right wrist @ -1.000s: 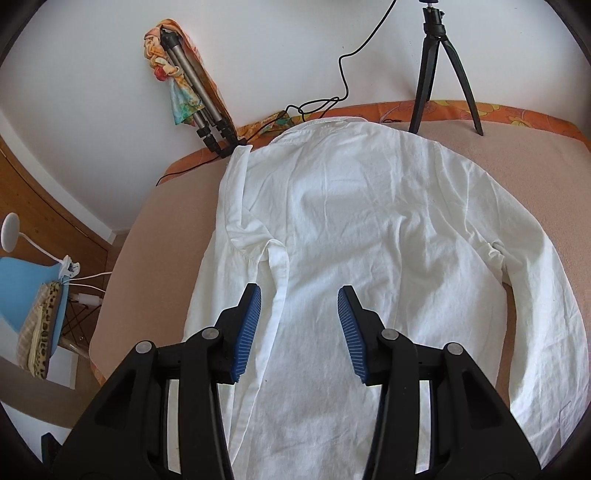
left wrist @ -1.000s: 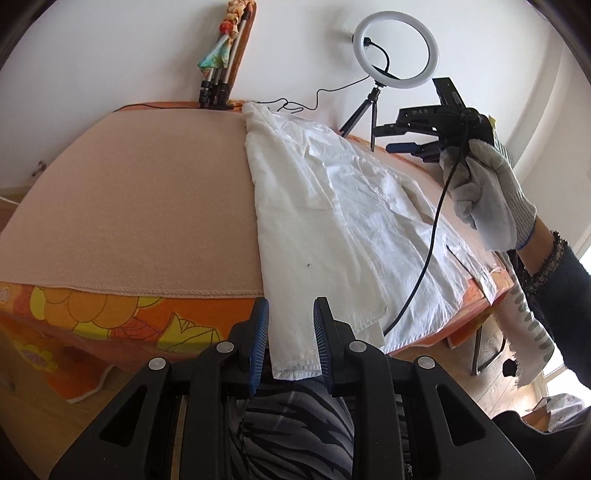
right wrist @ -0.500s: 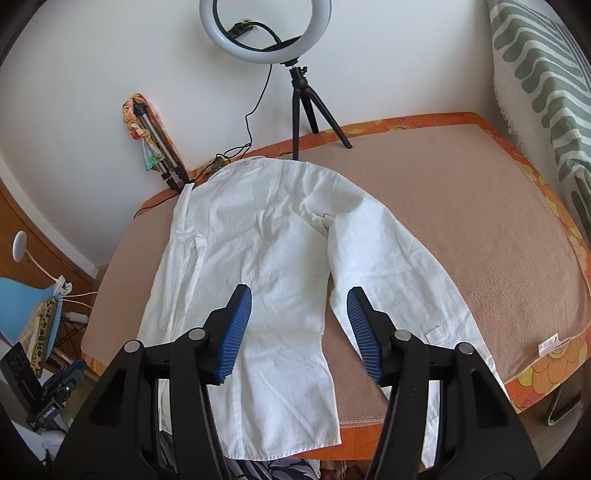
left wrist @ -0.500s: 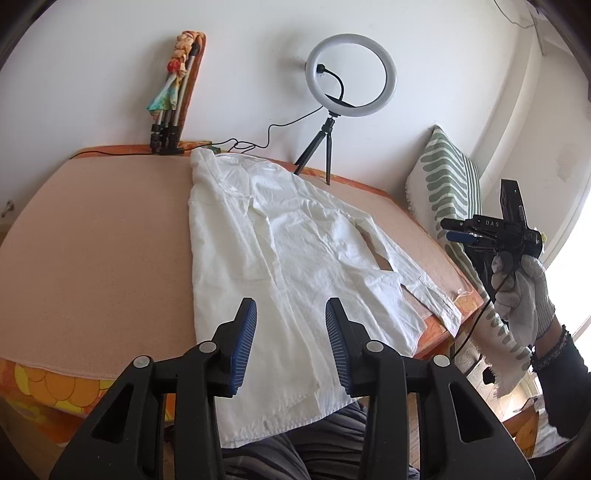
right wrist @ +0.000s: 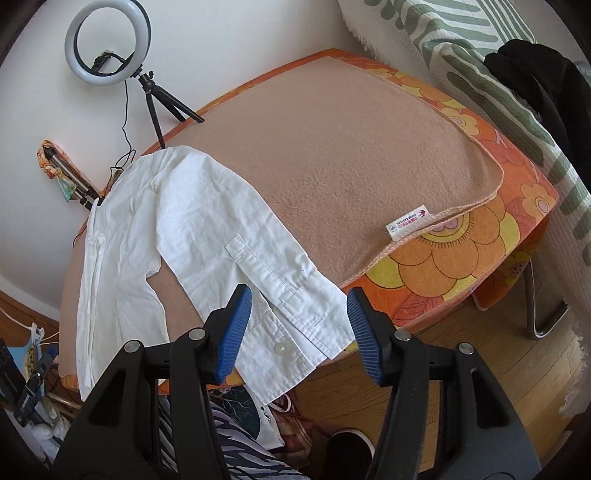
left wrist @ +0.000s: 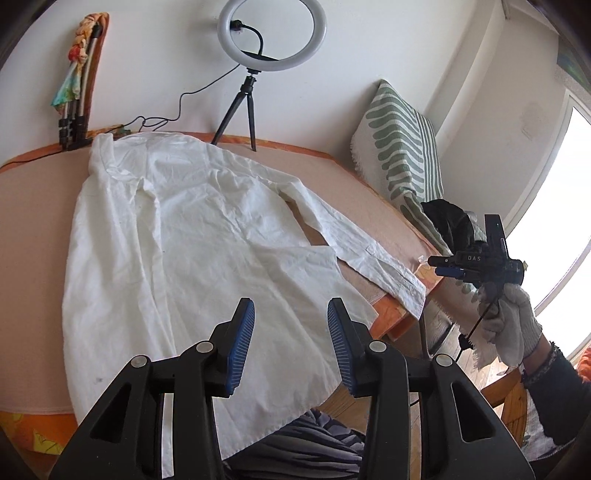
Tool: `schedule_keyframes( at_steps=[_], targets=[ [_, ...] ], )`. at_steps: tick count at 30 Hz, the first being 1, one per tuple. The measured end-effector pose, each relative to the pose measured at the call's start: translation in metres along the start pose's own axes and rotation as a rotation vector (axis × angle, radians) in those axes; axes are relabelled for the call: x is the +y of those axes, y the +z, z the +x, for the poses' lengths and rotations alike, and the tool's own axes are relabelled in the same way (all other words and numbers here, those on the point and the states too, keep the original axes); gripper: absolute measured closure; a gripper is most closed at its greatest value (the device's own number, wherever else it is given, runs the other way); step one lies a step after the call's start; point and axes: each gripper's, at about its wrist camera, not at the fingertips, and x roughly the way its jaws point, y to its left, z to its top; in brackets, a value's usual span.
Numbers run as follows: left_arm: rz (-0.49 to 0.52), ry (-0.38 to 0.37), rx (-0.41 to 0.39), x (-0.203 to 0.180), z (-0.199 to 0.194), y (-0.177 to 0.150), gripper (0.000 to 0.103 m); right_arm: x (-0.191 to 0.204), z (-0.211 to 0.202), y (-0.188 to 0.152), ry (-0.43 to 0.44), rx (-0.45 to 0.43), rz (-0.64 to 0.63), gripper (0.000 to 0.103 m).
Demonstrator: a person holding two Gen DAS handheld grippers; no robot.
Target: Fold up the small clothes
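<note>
A white long-sleeved shirt (left wrist: 192, 236) lies spread flat on the tan blanket (left wrist: 33, 229), collar at the far wall and hem hanging over the near edge. My left gripper (left wrist: 291, 334) is open and empty above the hem. My right gripper (right wrist: 299, 325) is open and empty just above the cuff (right wrist: 295, 332) of the right sleeve (right wrist: 221, 229), which hangs past the blanket's corner. In the left wrist view the right gripper (left wrist: 448, 266) shows at the right, held in a gloved hand beyond the cuff (left wrist: 404, 288).
A ring light (left wrist: 271, 35) on a small tripod and a folded tripod (left wrist: 75, 85) stand at the far wall. A green-striped cushion (left wrist: 402, 147) and a dark garment (right wrist: 543, 96) lie to the right. The orange flowered cover (right wrist: 454, 258) edges the blanket. Wooden floor lies below.
Both grippers have pulled back and opened wider. The right one has swung right, off the shirt's body to the sleeve cuff. The left view now takes in the whole shirt.
</note>
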Motion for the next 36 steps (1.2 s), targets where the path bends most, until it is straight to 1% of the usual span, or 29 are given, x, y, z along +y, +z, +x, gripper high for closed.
schedule_keyframes(
  at_steps=[4,10,15,18,19,20,21,22,23,25,27,30,33,36],
  targets=[
    [0.009,-0.022,0.032,-0.011,0.018,0.002,0.063,-0.018,0.010,-0.008,0.000,0.012,0.031,0.046],
    [0.000,-0.029,0.055,-0.014,0.035,0.005,0.063,-0.028,0.030,-0.010,-0.018,0.036,0.043,0.046],
    [-0.029,-0.026,0.064,-0.007,0.043,0.008,0.063,-0.021,0.033,-0.013,-0.051,0.031,-0.007,0.046],
    [-0.045,-0.022,0.071,-0.003,0.046,0.009,0.063,-0.010,0.034,-0.019,-0.098,0.029,-0.070,0.048],
    [-0.047,-0.022,0.073,-0.002,0.048,0.009,0.063,-0.005,0.035,-0.022,-0.117,0.029,-0.095,0.057],
    [-0.047,-0.020,0.074,-0.002,0.048,0.009,0.063,-0.001,0.035,-0.024,-0.144,0.028,-0.121,0.068],
    [-0.045,-0.018,0.075,-0.001,0.049,0.009,0.063,0.003,0.036,-0.026,-0.168,0.030,-0.142,0.075],
    [-0.044,-0.015,0.077,-0.001,0.049,0.009,0.063,0.006,0.036,-0.027,-0.172,0.034,-0.154,0.088],
    [-0.041,-0.013,0.078,-0.001,0.049,0.009,0.063,0.007,0.036,-0.028,-0.155,0.038,-0.154,0.096],
    [-0.036,-0.008,0.080,-0.001,0.049,0.009,0.063,0.006,0.035,-0.027,-0.134,0.042,-0.138,0.096],
    [-0.034,0.000,0.083,0.000,0.049,0.009,0.063,0.006,0.030,-0.025,-0.124,0.014,-0.116,0.097],
    [-0.055,-0.008,0.088,0.005,0.050,0.010,0.063,0.007,0.016,-0.019,-0.057,-0.032,-0.058,0.098],
    [-0.103,-0.031,0.098,0.013,0.054,0.012,0.063,0.026,-0.001,-0.017,-0.006,-0.081,-0.076,0.098],
    [-0.169,-0.063,0.101,0.019,0.057,0.013,0.063,0.060,-0.015,-0.018,0.062,-0.121,-0.134,0.098]
  ],
)
